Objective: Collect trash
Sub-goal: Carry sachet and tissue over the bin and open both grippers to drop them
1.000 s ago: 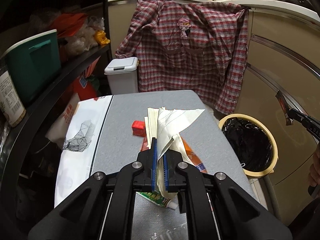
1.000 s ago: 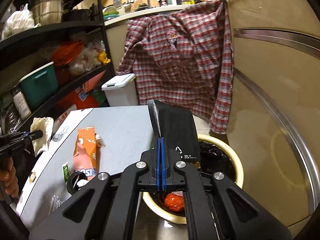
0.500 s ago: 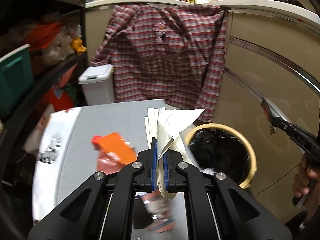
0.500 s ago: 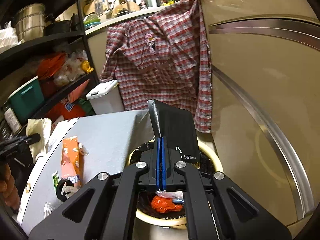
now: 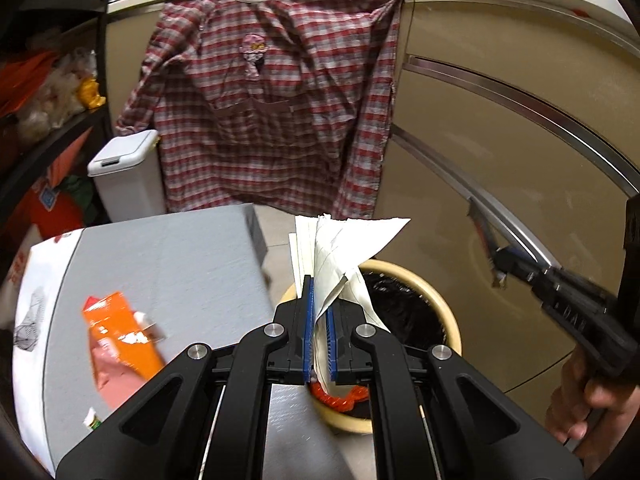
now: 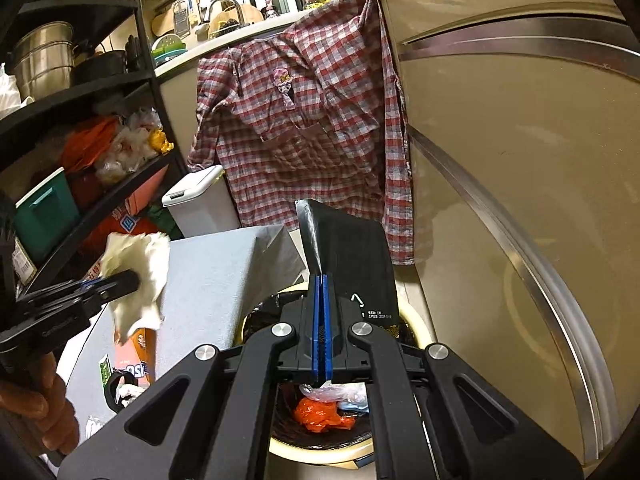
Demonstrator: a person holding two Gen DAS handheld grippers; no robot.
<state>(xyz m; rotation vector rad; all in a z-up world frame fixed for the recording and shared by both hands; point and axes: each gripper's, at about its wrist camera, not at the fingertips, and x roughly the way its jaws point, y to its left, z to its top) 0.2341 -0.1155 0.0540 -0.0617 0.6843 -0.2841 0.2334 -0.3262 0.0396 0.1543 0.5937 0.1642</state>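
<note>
Over the bin point(image 5: 448, 312), at 5 o'clock off the tabletop point(image 5: 168, 264), the left claw point(image 5: 319, 336), pinching crumpled paper point(image 5: 340, 248), has been swung across beside the right claw point(image 6: 321, 328), clamped on a black packet point(image 6: 352, 256); both drops judged ready.

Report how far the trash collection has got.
Done: orange crumpled trash and a clear wrapper already lie in the black-lined bin. In hand: the left gripper is shut on white paper near the bin; the right gripper is shut on a black packet above it. Left: the orange carton and small scraps on the grey table.
</note>
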